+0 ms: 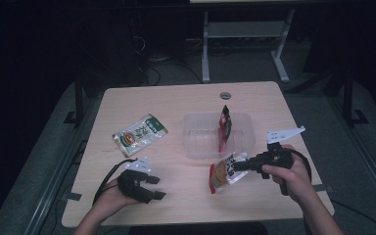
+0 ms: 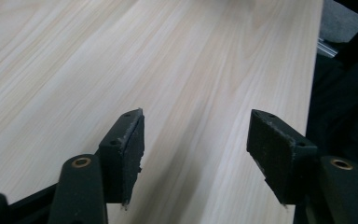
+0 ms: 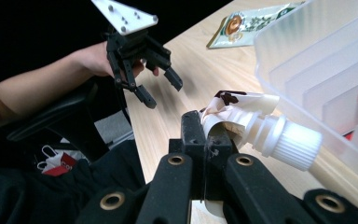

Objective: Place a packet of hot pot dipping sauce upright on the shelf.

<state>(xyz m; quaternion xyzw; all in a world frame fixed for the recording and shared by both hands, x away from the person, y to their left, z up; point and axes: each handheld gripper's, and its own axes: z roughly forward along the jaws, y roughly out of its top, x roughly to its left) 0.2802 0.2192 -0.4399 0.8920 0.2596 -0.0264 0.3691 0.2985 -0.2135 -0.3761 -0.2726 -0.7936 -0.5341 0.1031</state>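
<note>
The right gripper (image 1: pixel 240 165) is clamped on the top edge of a spouted pouch (image 1: pixel 223 175), just in front of the clear plastic bin's (image 1: pixel 196 142) near wall. The left gripper (image 1: pixel 156 187) hovers with its jaws spread, nothing between them, close to the table's (image 1: pixel 176 100) near edge; bare wood lies between it and the pouch. The right gripper view picks out the pouch's white ribbed cap (image 3: pixel 294 143) touching the bin wall. The high view adds a red packet (image 1: pixel 224 125) standing in the bin and a green packet (image 1: pixel 141 134) lying flat to its left.
</note>
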